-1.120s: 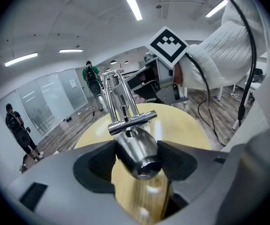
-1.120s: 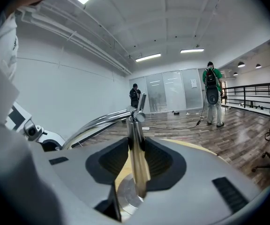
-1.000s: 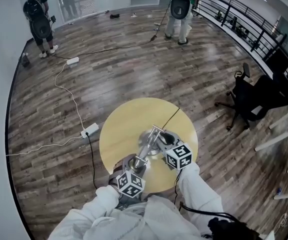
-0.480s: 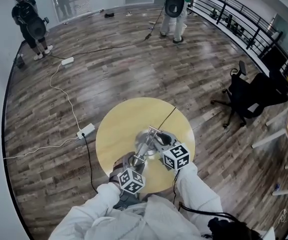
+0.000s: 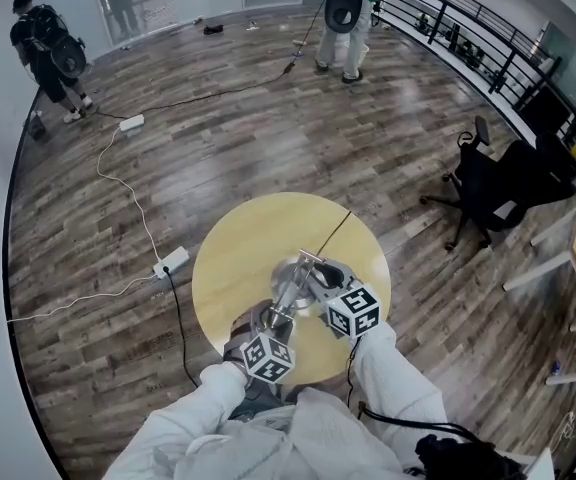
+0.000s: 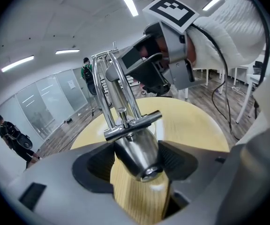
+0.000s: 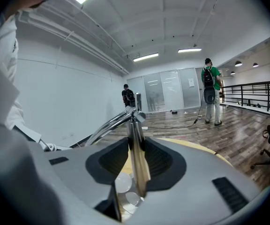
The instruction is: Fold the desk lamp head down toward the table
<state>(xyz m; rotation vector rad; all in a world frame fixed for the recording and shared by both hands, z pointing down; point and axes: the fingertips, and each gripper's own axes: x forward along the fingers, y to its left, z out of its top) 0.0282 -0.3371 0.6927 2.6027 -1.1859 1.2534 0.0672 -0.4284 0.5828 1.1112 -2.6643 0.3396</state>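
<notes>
I have the desk lamp point(image 5: 296, 286) standing near the middle of the round yellow tabletop point(image 5: 233, 253), its chrome frame leaning from the centre toward 7 o'clock, my side. My left gripper point(image 5: 269, 324) comes in over the tabletop's edge between 6 and 7 o'clock. In the left gripper view its fingers point(image 6: 100, 165) are clamped on the lamp head point(image 6: 136, 149). The chrome cone sits pinched between both dark pads, narrow end toward the camera, with the wood grain showing beneath it. Whether the head touches the wood I cannot tell. A short crossbar point(image 6: 132, 124) at the cone's wide end joins it to the twin rods of the lamp arm point(image 6: 116, 90), which climb toward 12 o'clock in that view.

My right gripper point(image 5: 324, 288) reaches in from 4 o'clock, just beside the lamp's middle. In the right gripper view its fingers point(image 7: 114, 161) are drawn narrow onto a slim chrome rod of the arm, which stands nearly upright between the pads. Above them a joint point(image 7: 136, 116) sends a curved rod sweeping down toward 8 o'clock.

A black cord point(image 5: 335, 236) runs from the lamp to the tabletop's rim at 1 o'clock. On the wooden floor a white power strip point(image 5: 175, 261) lies just off the tabletop at 9 o'clock. A black office chair point(image 5: 493, 183) stands well apart at 2 o'clock. Two people point(image 5: 48, 53) stand far off, at 11 and 12 o'clock.
</notes>
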